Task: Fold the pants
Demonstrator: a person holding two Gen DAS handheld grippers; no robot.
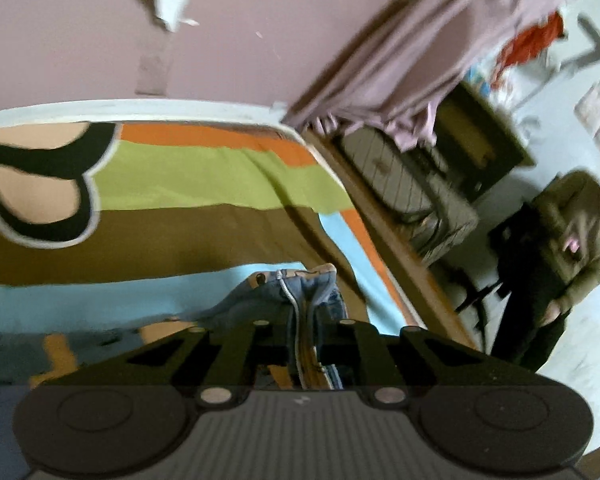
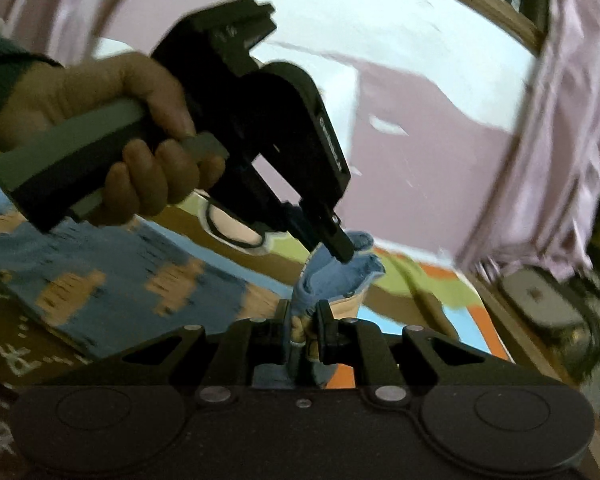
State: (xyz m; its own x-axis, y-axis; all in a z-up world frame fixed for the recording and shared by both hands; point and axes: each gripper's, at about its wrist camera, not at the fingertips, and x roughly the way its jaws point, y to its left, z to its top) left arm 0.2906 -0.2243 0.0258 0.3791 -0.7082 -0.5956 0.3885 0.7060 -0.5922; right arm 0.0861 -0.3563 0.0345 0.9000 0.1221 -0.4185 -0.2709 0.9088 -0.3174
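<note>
**Both grippers pinch the jeans above the bed**

Closest in the right wrist view, the right gripper has its fingers drawn nearly together on a bunched fold of the blue denim pants, the cloth rising between the two black fingers. Just beyond, the left gripper, gripped by the person's left hand, comes in from the upper left and its narrow black tips are closed on the upper edge of the same bunch of denim. More of the blue, worn-looking denim spreads away to the left, blurred.

In the left wrist view, the left gripper shows the waistband part of the pants with a metal zipper running down between its fingers, which sit close against the cloth.

Under the pants lies the bed with its striped sheet of light blue, brown, lime green and orange. Farther off stand a grey ribbed suitcase on the floor beside the bed, a mauve curtain and the pink wall.
</note>
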